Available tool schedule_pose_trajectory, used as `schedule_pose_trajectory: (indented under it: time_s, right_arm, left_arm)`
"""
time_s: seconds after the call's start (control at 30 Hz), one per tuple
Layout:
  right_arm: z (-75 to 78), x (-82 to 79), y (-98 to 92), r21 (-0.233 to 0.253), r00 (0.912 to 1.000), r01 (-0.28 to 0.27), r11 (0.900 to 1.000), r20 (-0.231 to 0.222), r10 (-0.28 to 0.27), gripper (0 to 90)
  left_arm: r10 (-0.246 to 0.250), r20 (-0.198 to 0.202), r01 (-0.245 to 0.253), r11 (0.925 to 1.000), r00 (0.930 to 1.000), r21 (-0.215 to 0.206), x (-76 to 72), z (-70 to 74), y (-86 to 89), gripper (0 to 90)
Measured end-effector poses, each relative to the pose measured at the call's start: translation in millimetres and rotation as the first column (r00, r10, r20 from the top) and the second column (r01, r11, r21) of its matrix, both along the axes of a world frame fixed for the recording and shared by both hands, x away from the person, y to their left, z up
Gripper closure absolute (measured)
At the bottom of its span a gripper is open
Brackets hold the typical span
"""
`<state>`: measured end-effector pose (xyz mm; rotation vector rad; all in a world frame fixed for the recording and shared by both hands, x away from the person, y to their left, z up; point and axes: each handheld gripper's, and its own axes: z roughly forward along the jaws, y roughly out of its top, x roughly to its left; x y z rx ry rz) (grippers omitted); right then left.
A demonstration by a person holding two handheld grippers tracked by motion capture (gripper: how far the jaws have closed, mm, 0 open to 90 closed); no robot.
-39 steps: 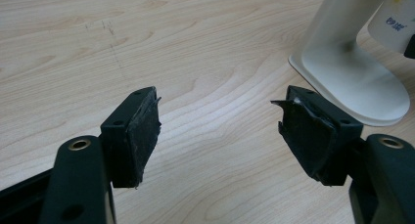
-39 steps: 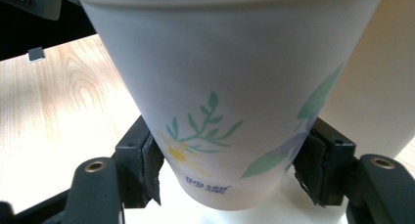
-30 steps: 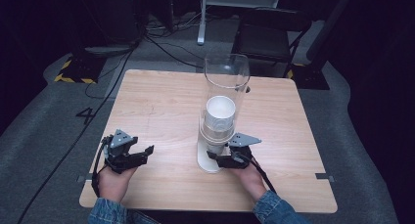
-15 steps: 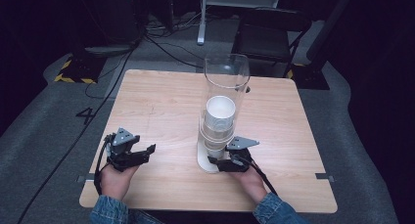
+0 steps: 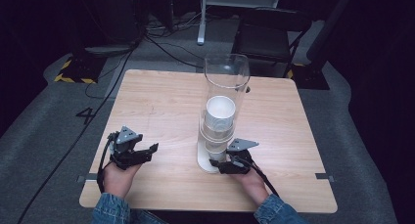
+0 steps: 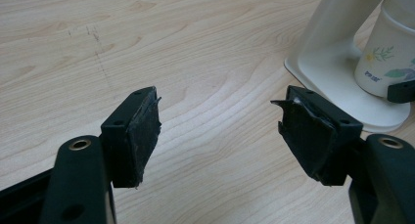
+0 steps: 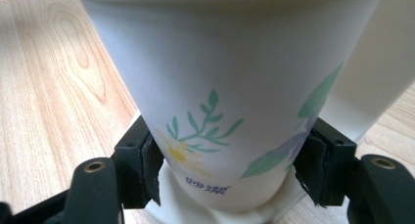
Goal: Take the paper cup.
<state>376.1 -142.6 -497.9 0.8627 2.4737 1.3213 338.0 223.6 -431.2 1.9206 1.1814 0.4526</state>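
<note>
Change since earlier: almost nothing; both hands sit where they were, the right gripper (image 5: 221, 164) staying low at the foot of the dispenser, the left gripper (image 5: 147, 150) staying off to the side.
Dispenser: clear upright tube (image 5: 226, 79) on a cream base (image 5: 208, 161), standing near the middle of the tabletop (image 5: 161, 101), toward its near half.
Contents of tube: stack of white paper cups (image 5: 219, 117); the open mouth of the top cup shows from above, well below the tube's rim.
Bottom cup: paper cup (image 7: 230, 101) printed with green leaves and a yellow flower, hanging out under the tube just above the base.
Right gripper: jaws set on either side of that cup's lower wall, pads (image 7: 149, 170) touching or very nearly touching it; whether they press cannot be told.
Left gripper: jaws spread wide over bare wood, holding nothing, well apart from the dispenser; in the left gripper view (image 6: 220, 136) the base and the bottom cup lie ahead at the upper right.
</note>
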Motion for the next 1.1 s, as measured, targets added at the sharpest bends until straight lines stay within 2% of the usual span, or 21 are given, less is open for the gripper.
schedule_pose_trajectory:
  time_s: [0.27, 0.6, 1.1]
  right_arm:
    - [4.1, -4.1, -10.2, -0.016, 0.9997, 0.025, 1.0, 0.002, -0.025, 34.4]
    - [6.2, -10.2, -28.2, -0.041, 0.9976, 0.066, 0.997, 0.021, -0.065, 34.4]
    - [14.5, -13.9, -60.4, -0.034, 0.9906, 0.134, 0.99, 0.029, -0.134, 34.4]
  left_arm:
    - [-0.002, -0.002, 0.002, 1.0, 1.0, -0.003, 5.0, -0.8, -2.3, 31.1]
    - [-0.028, -0.002, 0.028, 0.9996, 0.9996, -0.001, 16.2, -1.7, -10.1, 31.3]
    - [-0.049, -0.002, 0.049, 0.9987, 0.9988, -0.009, 28.8, 0.0, -17.0, 31.3]
